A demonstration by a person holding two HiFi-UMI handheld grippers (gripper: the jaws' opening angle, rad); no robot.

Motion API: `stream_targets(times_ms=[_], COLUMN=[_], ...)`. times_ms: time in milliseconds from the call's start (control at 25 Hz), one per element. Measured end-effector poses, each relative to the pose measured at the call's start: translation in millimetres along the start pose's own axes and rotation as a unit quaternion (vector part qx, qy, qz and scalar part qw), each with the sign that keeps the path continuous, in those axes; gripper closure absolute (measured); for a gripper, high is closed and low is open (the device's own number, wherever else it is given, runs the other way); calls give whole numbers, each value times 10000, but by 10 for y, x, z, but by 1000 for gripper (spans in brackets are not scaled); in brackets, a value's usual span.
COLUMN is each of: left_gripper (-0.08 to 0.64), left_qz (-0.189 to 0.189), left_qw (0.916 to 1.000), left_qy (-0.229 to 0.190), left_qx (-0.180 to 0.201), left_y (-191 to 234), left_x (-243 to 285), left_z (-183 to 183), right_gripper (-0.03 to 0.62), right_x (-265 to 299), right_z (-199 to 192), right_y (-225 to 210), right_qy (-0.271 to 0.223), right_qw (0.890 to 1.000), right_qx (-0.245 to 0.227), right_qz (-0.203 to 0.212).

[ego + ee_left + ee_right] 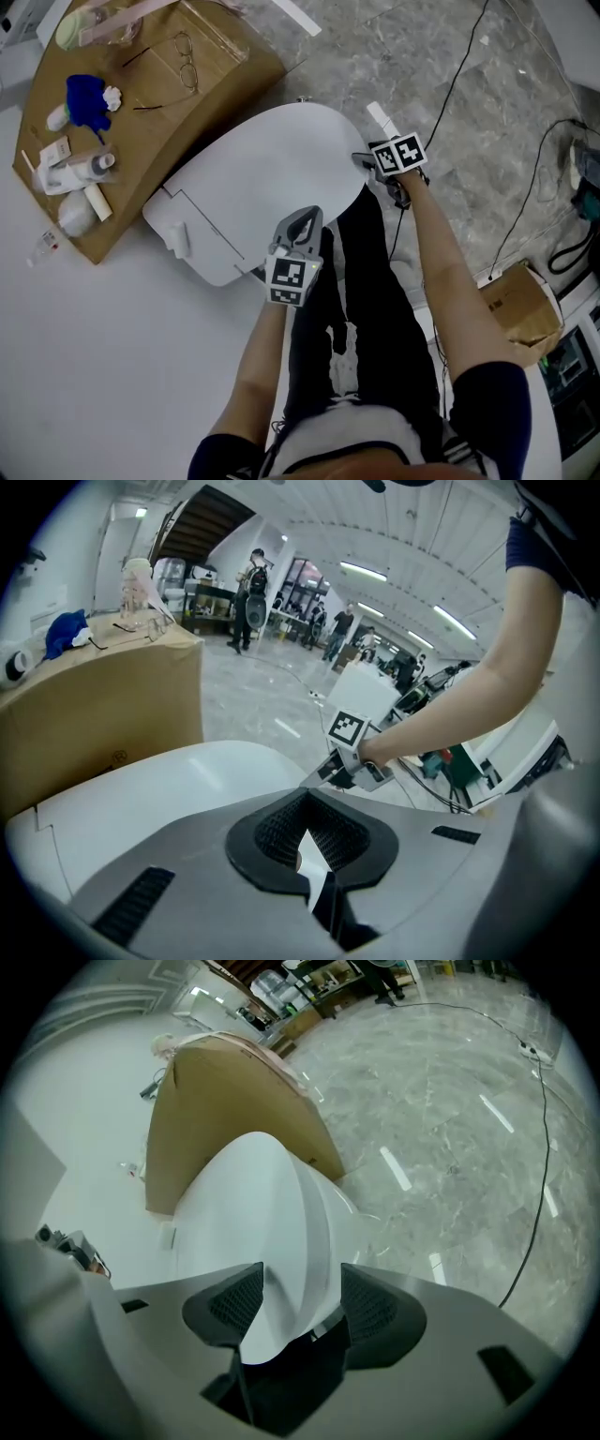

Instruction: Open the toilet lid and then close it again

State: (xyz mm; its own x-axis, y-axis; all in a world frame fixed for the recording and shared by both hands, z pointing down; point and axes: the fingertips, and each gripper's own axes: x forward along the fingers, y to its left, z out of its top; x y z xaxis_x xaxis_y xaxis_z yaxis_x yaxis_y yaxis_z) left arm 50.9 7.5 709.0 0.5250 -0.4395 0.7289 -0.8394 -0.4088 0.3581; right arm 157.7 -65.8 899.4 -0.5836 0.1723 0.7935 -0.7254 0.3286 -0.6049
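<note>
- Your right gripper (364, 160) is at the front rim of the toilet lid (272, 159), on the side towards the grey stone floor (422, 56).
- Its jaws stand wide apart. In the right gripper view the white rim runs in between the two dark pads and fills the gap from one pad to the other. You cannot tell from that view whether the pads press on it.
- Your left gripper (300, 220) is at the near edge of the lid, just above your knees in black trousers (356, 281).
- Its jaws are drawn almost together, leaving only a narrow slit. A sliver of white shows through the slit, and nothing is clearly pinched there.
- The two grippers are apart along the lid's front curve. The left gripper view looks across the lid to the right gripper's marker cube.
- The lid lies down flat over the bowl. Only a thin seam shows under its rim in the right gripper view.
- A cardboard box (216, 84) stands just beside the toilet, on the side away from the right gripper.
- On the box top, a blue object (86, 100) and white bottles (75, 169) lie near its outer edge. Glasses (187, 66) lie nearer the edge that faces the toilet.
- A black cable (450, 94) runs over the floor past the right gripper. A small carton (516, 305) sits beyond your right arm.
- Several people (253, 583) stand far back in the hall in the left gripper view.
</note>
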Motion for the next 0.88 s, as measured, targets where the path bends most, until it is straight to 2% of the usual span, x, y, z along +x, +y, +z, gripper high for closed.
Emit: stream_targets(times_ms=[280, 400, 680, 880], left_gripper=[554, 554, 554, 554], left_qz=[75, 96, 95, 50], left_qw=[9999, 9999, 9999, 10000], left_qy=[78, 79, 47, 23], left_qx=[-92, -106, -130, -81], left_y=[50, 65, 30, -48], left_x=[21, 34, 32, 24], left_z=[-54, -54, -39, 2], right_gripper=[374, 374, 394, 410], right_x=[92, 99, 0, -210], right_z=[-34, -20, -13, -1], right_y=[7, 25, 90, 229], right_qy=[-22, -97, -185, -475], right_qw=[9950, 9915, 9937, 9928], right_qx=[467, 703, 739, 789], right_qz=[880, 1090, 817, 762])
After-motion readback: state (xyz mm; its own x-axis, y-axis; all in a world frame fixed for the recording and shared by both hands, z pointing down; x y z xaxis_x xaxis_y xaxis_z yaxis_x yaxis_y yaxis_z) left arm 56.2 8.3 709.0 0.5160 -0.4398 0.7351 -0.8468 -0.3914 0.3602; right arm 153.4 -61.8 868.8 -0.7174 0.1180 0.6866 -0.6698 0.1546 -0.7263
